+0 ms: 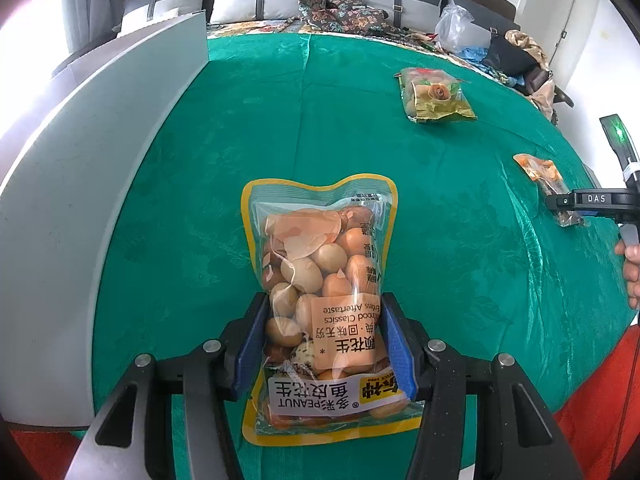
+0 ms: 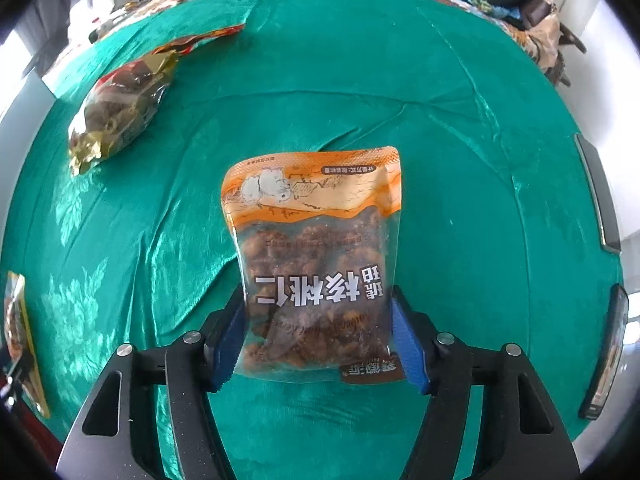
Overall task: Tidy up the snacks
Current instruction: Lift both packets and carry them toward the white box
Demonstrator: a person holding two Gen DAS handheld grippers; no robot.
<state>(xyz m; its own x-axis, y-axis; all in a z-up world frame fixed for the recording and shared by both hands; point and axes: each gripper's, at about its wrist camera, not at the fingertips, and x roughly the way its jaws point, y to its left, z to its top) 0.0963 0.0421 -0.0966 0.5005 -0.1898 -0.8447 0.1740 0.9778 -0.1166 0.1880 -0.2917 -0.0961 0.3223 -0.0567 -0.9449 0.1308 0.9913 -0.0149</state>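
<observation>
Left tool (image 1: 326, 344): blue pads clamped on both sides of the peanut bag (image 1: 320, 296), which sits at the view's centre over the green desk (image 1: 200, 160). Right tool (image 2: 320, 336): pads against the edges of the walnut bag (image 2: 316, 264), so it looks gripped, also centred in its view. Progress: early, I'd judge; two bags in hand, neither placed. Left view shows a gold-green snack pack (image 1: 436, 96) loose at 1 o'clock, untouched. Grey panel (image 1: 80, 200) at 9 o'clock may be the target container; can't confirm.
</observation>
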